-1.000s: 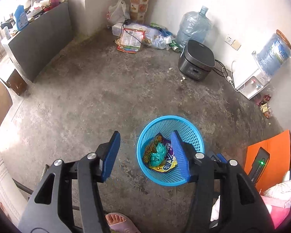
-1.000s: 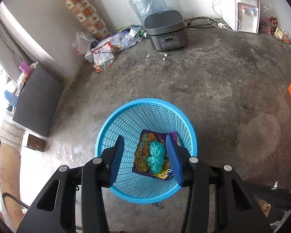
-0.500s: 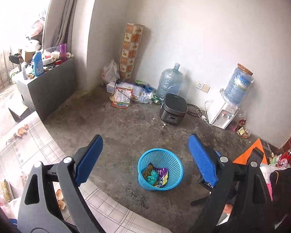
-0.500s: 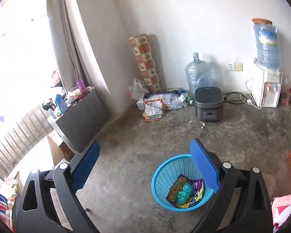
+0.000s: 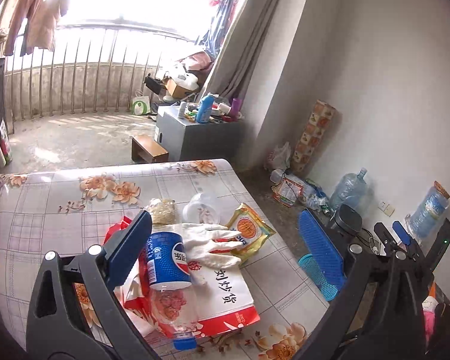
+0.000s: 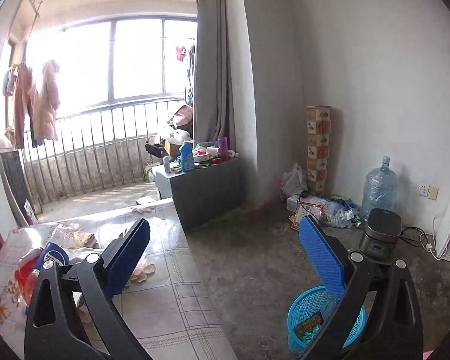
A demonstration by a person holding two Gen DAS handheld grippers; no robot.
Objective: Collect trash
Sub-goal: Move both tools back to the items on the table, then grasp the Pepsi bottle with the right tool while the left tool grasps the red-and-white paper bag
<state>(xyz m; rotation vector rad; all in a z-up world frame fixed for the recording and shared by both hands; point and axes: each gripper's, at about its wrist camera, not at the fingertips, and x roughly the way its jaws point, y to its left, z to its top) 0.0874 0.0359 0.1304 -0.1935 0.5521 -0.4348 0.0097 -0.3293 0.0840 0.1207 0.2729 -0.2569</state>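
Trash [image 5: 195, 267] lies heaped on my tabletop [image 5: 60, 198] under the left gripper [image 5: 225, 240], whose jaws stand wide apart and empty, like my right gripper [image 6: 225, 252], opening above the blue basket [image 6: 309, 315].

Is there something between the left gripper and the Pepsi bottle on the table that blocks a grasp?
Nothing visible blocks it. The left gripper is open above the Pepsi bottle, which lies on a red-and-white bag. A white glove lies beside the bottle, touching its side.
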